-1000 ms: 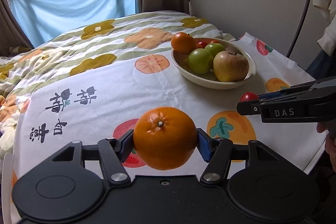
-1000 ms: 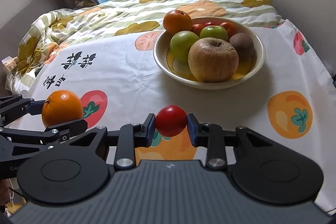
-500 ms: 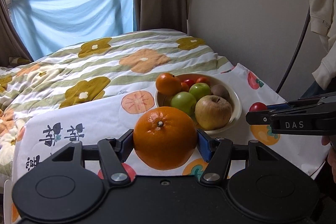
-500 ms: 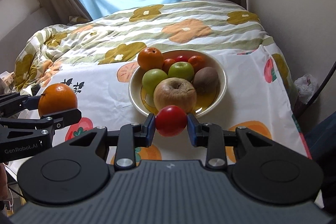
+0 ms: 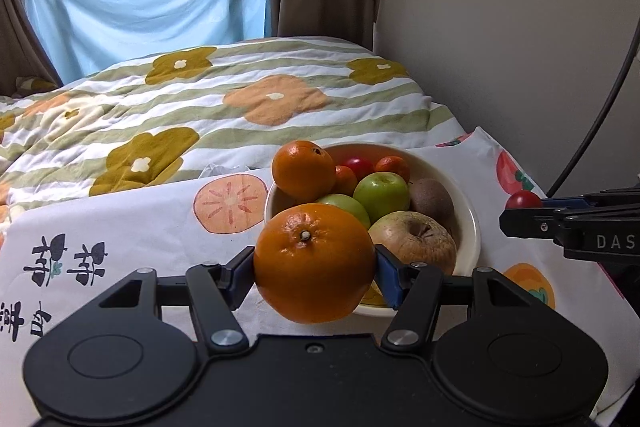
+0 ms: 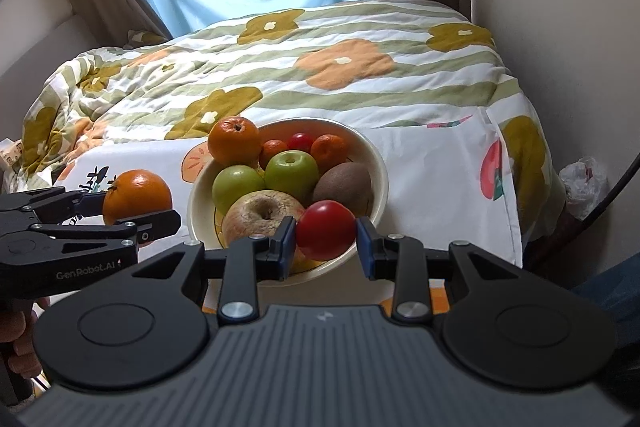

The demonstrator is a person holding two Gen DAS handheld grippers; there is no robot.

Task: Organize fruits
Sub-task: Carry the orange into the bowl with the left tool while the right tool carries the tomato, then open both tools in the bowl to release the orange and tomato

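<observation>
My left gripper [image 5: 315,265] is shut on a large orange [image 5: 314,263], held in the air just left of the cream bowl [image 5: 470,223]; it shows in the right wrist view too [image 6: 137,197]. My right gripper [image 6: 326,233] is shut on a small red tomato [image 6: 326,230], above the bowl's [image 6: 382,171] near rim; the tomato also shows in the left wrist view [image 5: 523,199]. The bowl holds an orange [image 6: 234,141], two green apples [image 6: 291,170], a brownish apple [image 6: 262,214], a kiwi [image 6: 344,186], small oranges and a red tomato.
The bowl stands on a white fruit-print cloth [image 6: 436,171] at the foot of a bed with a flowered quilt [image 6: 320,67]. A wall is close on the right, with a cable [image 5: 600,115] and a plastic bag [image 6: 582,183] by it.
Both grippers have risen and moved forward toward the bowl with their fruit. The tomato now hangs over the bowl's near rim; the orange is beside the bowl's left side.
</observation>
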